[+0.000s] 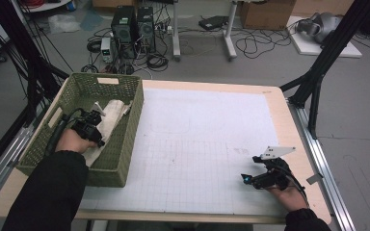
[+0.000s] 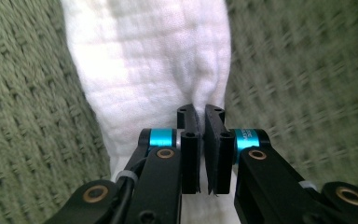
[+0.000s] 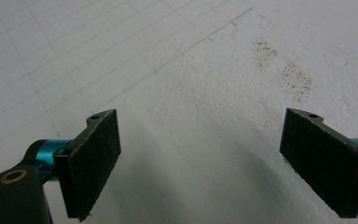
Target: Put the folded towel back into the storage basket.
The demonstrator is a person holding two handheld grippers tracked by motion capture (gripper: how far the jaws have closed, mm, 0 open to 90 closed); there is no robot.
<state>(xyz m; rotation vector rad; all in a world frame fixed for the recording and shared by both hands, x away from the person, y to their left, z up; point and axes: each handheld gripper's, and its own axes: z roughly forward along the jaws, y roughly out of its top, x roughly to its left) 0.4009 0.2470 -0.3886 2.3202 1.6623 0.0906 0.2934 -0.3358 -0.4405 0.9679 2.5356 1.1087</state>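
Note:
A white cloth (image 1: 113, 113) lies inside a green woven basket (image 1: 125, 144) at the table's left. My left gripper (image 1: 98, 139) reaches down into the basket. In the left gripper view its jaws stand nearly together at a raised fold of the cloth (image 2: 149, 60), and the left gripper (image 2: 201, 112) looks shut on that fold, with the basket's weave (image 2: 28, 93) on both sides. My right gripper (image 1: 244, 178) rests low over the white grid mat (image 1: 197, 134) near the front right. In the right gripper view, the right gripper (image 3: 200, 163) is open wide, nothing between its pads, above the mat (image 3: 168, 70).
The grid mat covers most of the wooden table (image 1: 279, 96). A faint dark smudge (image 3: 289, 77) marks the mat ahead of the right gripper. Computer towers (image 1: 135, 26), cables and a cardboard box (image 1: 265, 13) sit on the floor beyond the table.

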